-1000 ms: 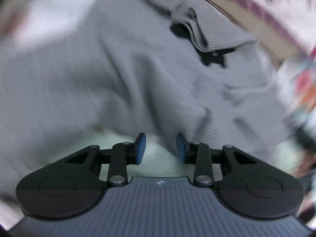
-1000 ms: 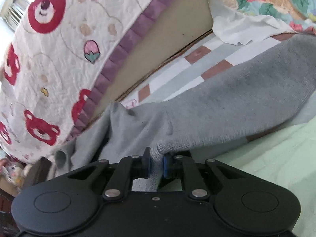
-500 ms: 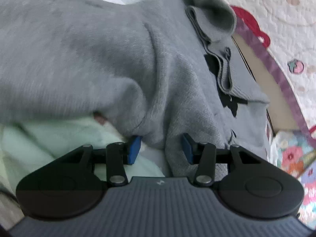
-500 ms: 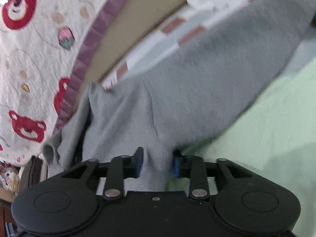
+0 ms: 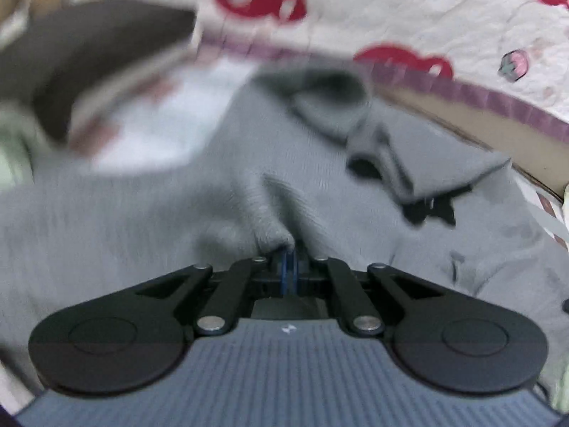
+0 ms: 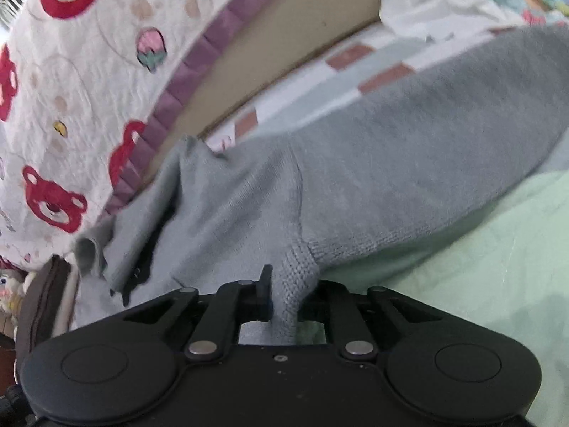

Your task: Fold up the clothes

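Both your grippers pinch the grey sweater [image 6: 373, 163] on the bed [image 6: 498, 267]: left gripper [image 5: 288, 267] fully closed on a ridge, right gripper [image 6: 286, 302] clamping an edge; its sleeve runs away right.

No readable text, numbers or brand names anywhere in either view. Only mark is a small white logo glyph on the left gripper's ribbed grey housing [image 5: 286, 328], too small to make out as letters. The quilt [image 6: 89, 82] carries bear and strawberry pictures only, no lettering.
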### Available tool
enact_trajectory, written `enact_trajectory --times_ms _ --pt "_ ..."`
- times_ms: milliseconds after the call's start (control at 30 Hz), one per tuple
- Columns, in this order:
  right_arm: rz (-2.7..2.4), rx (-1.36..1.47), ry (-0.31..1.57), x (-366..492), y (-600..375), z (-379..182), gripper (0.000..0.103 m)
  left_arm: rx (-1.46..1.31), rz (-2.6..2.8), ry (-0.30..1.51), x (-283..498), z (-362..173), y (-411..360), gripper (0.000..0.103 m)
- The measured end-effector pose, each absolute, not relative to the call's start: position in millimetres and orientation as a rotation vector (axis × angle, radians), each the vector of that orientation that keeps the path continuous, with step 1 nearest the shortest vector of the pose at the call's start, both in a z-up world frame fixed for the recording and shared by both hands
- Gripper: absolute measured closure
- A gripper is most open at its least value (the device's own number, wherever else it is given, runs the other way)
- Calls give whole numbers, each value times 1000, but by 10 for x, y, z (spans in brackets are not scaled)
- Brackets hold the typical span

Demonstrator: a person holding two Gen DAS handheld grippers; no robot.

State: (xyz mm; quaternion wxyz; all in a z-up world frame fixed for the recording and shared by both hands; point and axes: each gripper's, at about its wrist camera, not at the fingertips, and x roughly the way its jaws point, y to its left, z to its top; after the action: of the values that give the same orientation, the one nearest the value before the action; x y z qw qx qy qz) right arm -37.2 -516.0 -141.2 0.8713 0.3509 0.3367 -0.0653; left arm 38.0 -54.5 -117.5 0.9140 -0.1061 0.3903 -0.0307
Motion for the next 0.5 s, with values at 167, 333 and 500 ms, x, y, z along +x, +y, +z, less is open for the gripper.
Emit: enact_trajectory --times_ms 167,333,500 --pt "-160 615 729 -240 -5171 -1242 91 -508 -168 983 486 -1224 -211 96" --pt "-129 449 807 -157 -5107 -1131 91 -771 -97 1062 372 -1381 125 50" --pt "-144 488 803 -142 -5130 -1216 91 -893 1 1040 369 -1527 263 47"
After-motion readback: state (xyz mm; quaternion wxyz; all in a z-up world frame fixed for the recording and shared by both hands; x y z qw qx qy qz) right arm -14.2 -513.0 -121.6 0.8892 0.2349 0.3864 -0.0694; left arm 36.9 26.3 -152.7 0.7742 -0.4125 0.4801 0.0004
